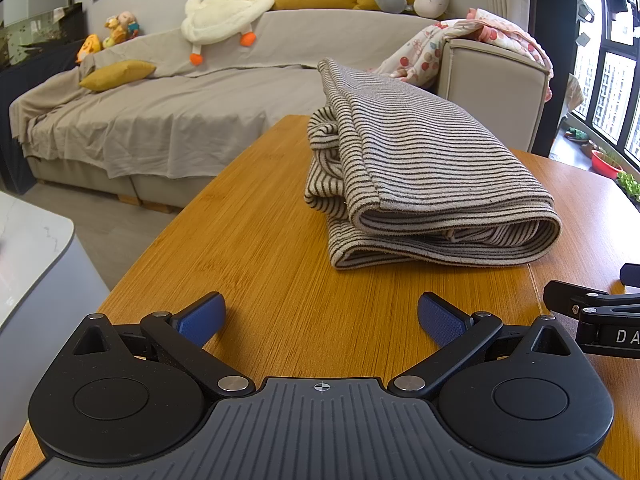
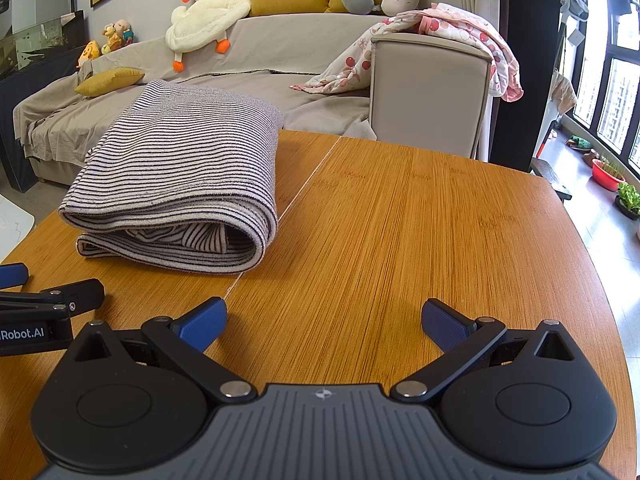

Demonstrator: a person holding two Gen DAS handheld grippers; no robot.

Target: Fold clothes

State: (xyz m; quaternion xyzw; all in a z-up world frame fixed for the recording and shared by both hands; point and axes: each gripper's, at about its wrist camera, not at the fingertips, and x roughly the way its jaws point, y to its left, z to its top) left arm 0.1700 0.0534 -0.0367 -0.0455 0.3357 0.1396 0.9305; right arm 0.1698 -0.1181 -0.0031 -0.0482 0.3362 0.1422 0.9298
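Both grippers apart from folded garment.

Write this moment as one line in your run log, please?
task: fold clothes | striped garment: folded on wooden table | left gripper: jaws open, empty | right gripper: jaws open, empty | both short of garment

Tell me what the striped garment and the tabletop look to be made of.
Striped garment: soft knit fabric, probably cotton or a blend; fuzzy matte edges, thick rounded folds. Table: bamboo or a bamboo-look laminate, judging by fine straight grain; smooth, low-sheen finish, with a seam line running across it.
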